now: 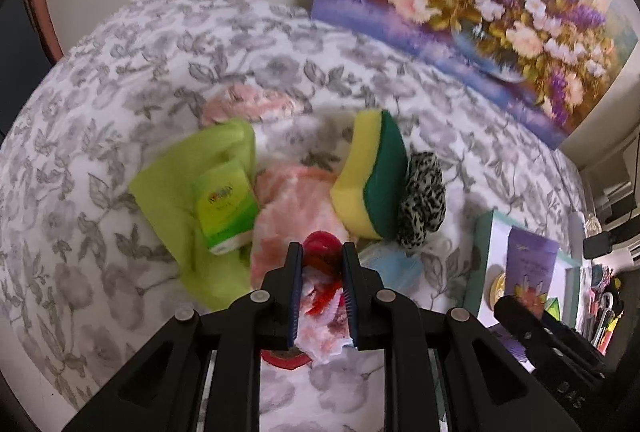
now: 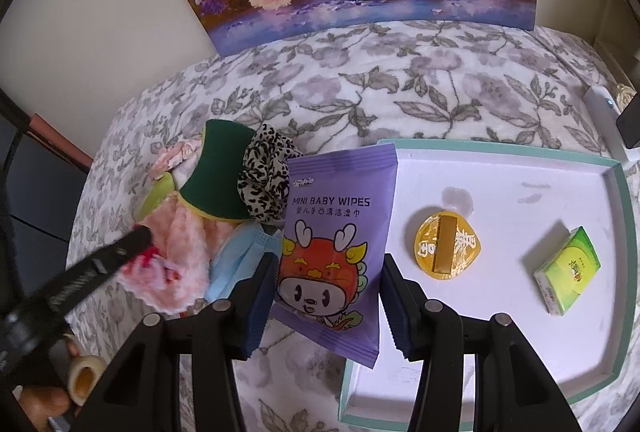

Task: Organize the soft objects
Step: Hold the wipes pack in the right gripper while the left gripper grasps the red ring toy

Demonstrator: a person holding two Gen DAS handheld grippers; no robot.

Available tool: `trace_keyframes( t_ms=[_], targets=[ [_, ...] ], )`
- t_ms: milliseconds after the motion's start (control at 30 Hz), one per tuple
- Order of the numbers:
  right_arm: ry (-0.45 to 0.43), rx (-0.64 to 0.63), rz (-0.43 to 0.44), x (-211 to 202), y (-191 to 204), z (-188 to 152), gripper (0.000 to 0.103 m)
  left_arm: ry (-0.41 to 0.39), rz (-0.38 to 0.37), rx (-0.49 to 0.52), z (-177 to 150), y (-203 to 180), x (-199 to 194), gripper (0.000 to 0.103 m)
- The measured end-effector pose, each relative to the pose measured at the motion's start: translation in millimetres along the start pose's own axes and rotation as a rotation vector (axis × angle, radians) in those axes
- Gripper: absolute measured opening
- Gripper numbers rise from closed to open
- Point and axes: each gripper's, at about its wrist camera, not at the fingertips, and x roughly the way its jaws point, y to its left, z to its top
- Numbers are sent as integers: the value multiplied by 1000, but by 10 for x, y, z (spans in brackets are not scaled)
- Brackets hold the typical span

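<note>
Here, my left gripper (image 1: 322, 252) is pinched narrow on a red-and-white fluffy cloth (image 1: 322, 296), which bunches between the pads just above the pile on the floral bedspread (image 1: 120, 80). My right gripper (image 2: 329, 264) holds a purple pack of baby wipes (image 2: 336, 232) between half-spread jaws, over the near left edge of the white tray (image 2: 616, 232). In the pile sit a pink towel (image 1: 288, 208), a yellow-and-green sponge (image 1: 370, 176), a spotted scrunchie (image 1: 424, 200), a blue face mask (image 1: 394, 264), a green cloth (image 1: 176, 192) and a green tissue pack (image 1: 226, 208). A second tissue pack (image 2: 568, 282) and a round yellow packet (image 2: 446, 246) already lie in the tray. I judge this mid-sort: next I should set the wipes in a bare part of the tray, then lift the cloth clear without dragging its neighbours.
</note>
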Motion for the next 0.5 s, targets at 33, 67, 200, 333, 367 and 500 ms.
trace_keyframes(
  t_ms=[33,67,200,333,367,500],
  targets=[
    [2,1,-1,3,-4,2,53,11,-3,2,-7,-8,39,19],
    [3,3,-1,7,-7,6,53,26,-7,4,-17,-18,89,19],
    [6,3,-2,12,-9,10,53,54,1,7,-40,-47,146,21],
    [8,3,-3,13,-4,10,53,28,0,-4,-7,-21,5,31],
    [9,2,-3,13,-1,8,53,17,-2,-7,6,-7,-41,32],
    [7,3,-3,2,-2,5,53,-31,-10,2,10,11,-244,32]
  ],
)
